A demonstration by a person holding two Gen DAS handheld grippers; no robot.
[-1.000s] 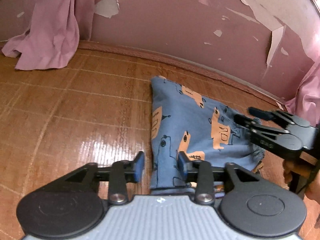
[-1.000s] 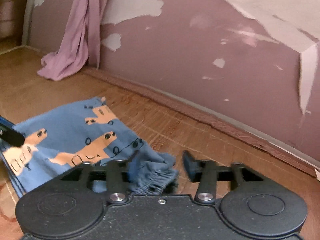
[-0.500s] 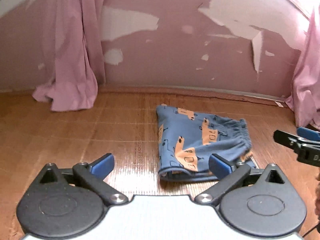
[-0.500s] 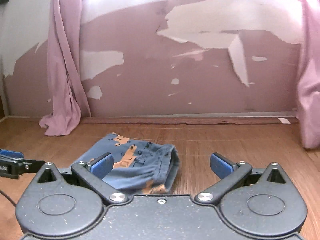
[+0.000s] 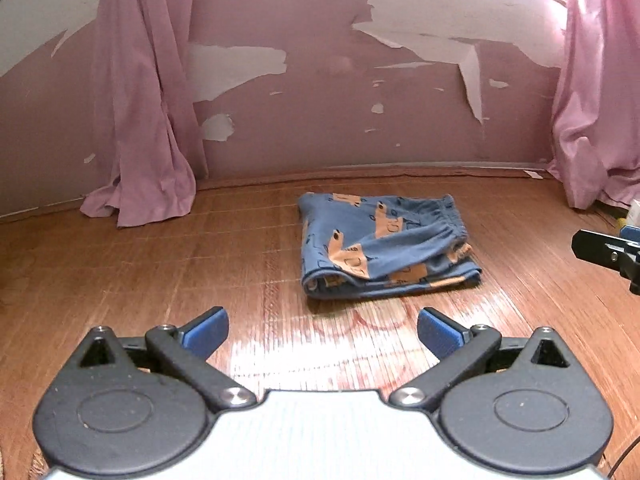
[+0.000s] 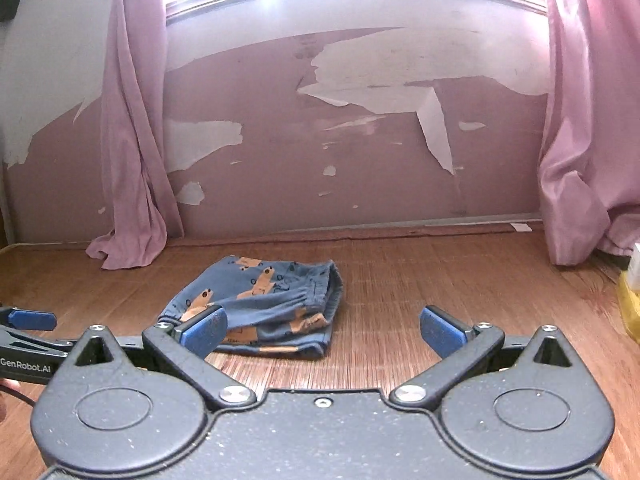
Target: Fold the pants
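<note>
The blue pants (image 5: 380, 246) with orange vehicle prints lie folded into a small bundle on the wooden floor, waistband elastic toward the right. My left gripper (image 5: 322, 330) hangs open a short way in front of the bundle, nothing between its blue pads. In the right wrist view the same pants (image 6: 264, 306) sit ahead and slightly left of my right gripper (image 6: 324, 330), which is also open and empty. The right gripper's tip (image 5: 608, 250) shows at the right edge of the left wrist view, and the left gripper's finger (image 6: 28, 320) at the left edge of the right wrist view.
A peeling pink wall (image 6: 360, 140) closes off the back. Pink curtains pool on the floor at the left (image 5: 140, 192) and right (image 5: 592, 160). A yellow object (image 6: 630, 304) sits at the far right edge. Glossy wood floor (image 5: 160, 272) stretches around the bundle.
Both grippers let go of the pants, opened wide and pulled back and up from the bundle. The pants now lie folded on the floor, farther from both cameras.
</note>
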